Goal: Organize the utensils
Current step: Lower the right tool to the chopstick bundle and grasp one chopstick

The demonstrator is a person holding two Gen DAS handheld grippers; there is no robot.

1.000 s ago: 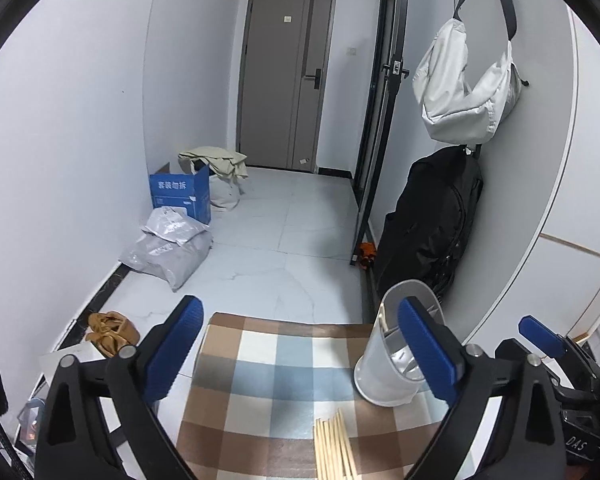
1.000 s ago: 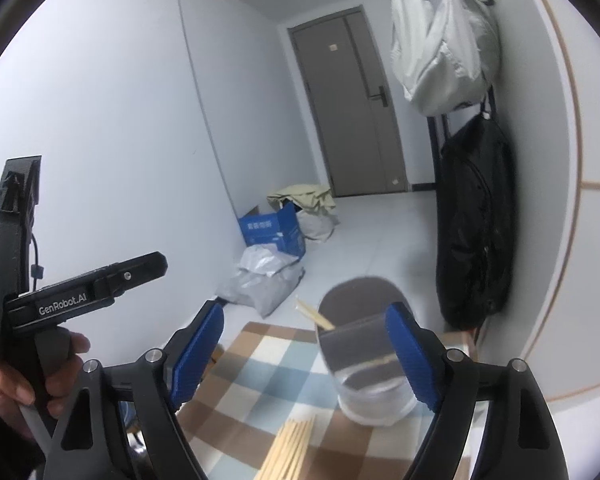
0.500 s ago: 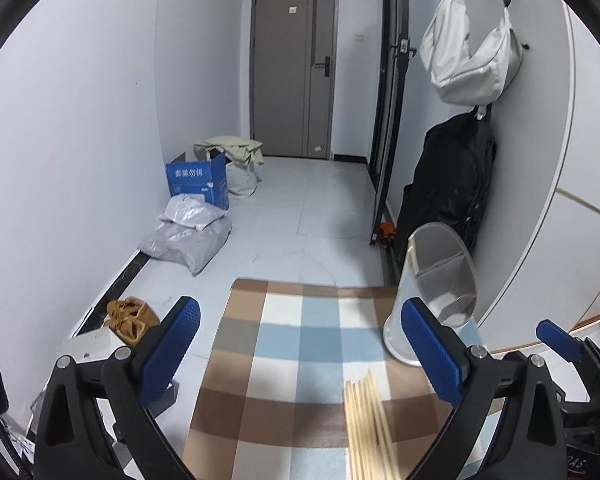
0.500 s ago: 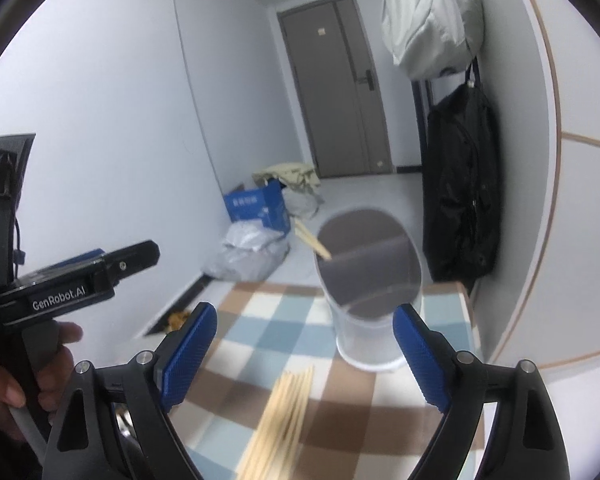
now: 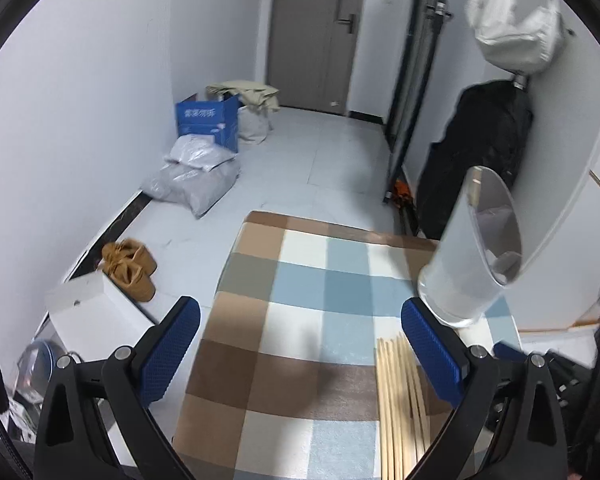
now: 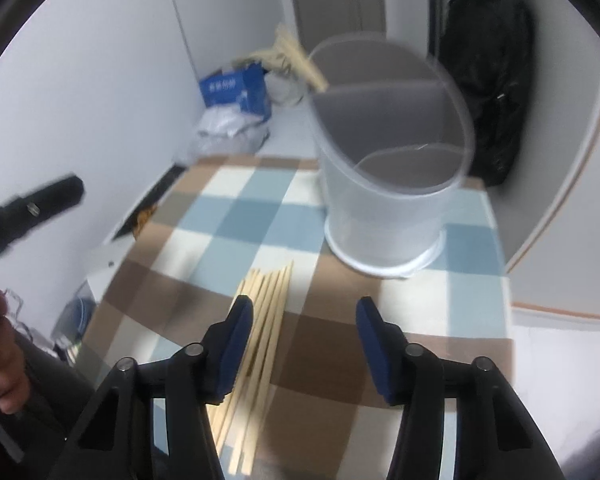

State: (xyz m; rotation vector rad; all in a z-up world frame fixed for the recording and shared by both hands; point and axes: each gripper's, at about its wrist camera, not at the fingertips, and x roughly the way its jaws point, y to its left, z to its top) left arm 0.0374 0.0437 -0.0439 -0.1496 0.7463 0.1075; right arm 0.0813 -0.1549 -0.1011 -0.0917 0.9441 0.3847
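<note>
On the checked cloth (image 6: 236, 216) — pale wooden chopsticks (image 6: 260, 320), bundled; both grippers' fingers (image 6: 236, 344) spread.

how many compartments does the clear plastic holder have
3, as far as shows: the clear oval plastic utensil holder has two rear sections, the left with wooden chopsticks, and one front. Its bottom is partly hidden.

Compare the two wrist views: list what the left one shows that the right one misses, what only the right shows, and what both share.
Left wrist only: brown slippers on the floor, a white box beside them, and a white bag hanging on the wall.

Right wrist only: the holder's inner divider, chopsticks already standing in it, and a hand on the other gripper's handle.

Both: the checked cloth, loose chopsticks, clear holder, blue box, black bag.
</note>
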